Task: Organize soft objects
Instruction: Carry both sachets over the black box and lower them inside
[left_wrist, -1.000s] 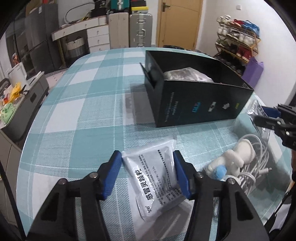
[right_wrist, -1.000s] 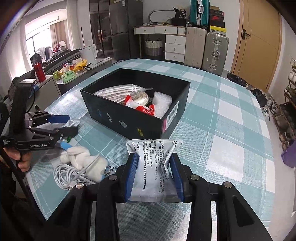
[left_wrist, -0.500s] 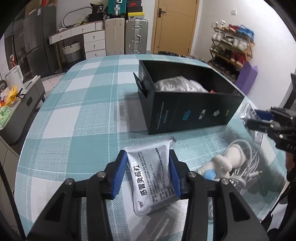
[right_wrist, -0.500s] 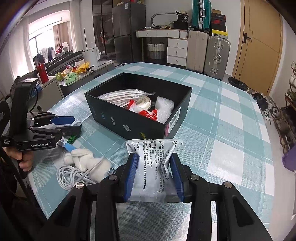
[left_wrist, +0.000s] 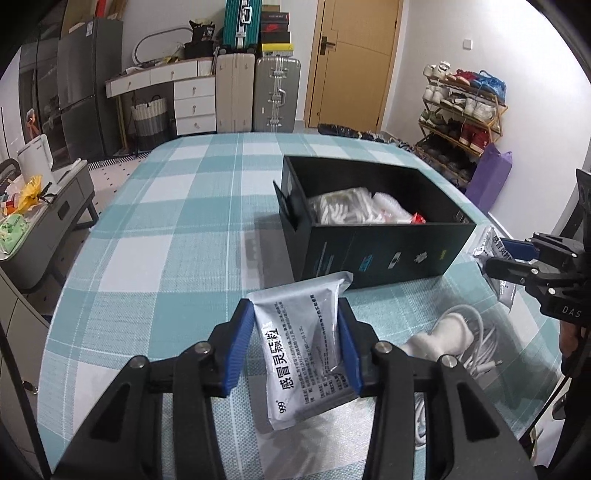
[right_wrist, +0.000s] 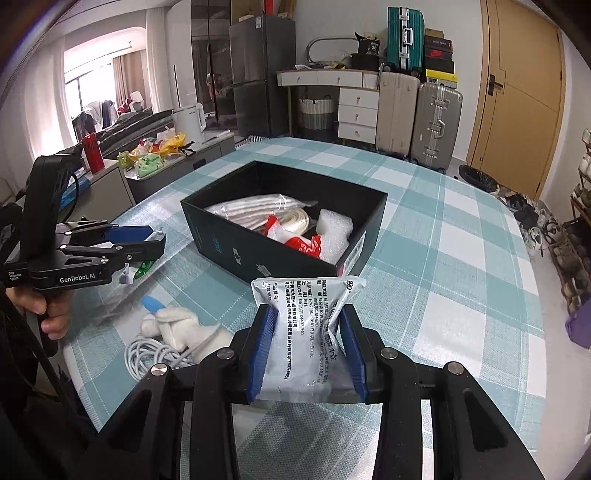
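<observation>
My left gripper (left_wrist: 297, 325) has just closed its jaws on a silver packet (left_wrist: 299, 350), lifted clear of the checked table (left_wrist: 166, 240) near its front edge. My right gripper (right_wrist: 308, 336) is clamped on a second silver packet (right_wrist: 308, 332). The black box (right_wrist: 288, 221) sits mid-table, bagged items inside. A white plush toy (right_wrist: 184, 328) and a white cable (right_wrist: 147, 354) lie near the table's edge.

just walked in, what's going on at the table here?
A person holds a gripper in each hand. The left gripper has just closed on a silver sachet; the right gripper clamps a second sachet. The black box ahead already holds bagged items. A white plush toy and a white cable remain on the tablecloth.
</observation>
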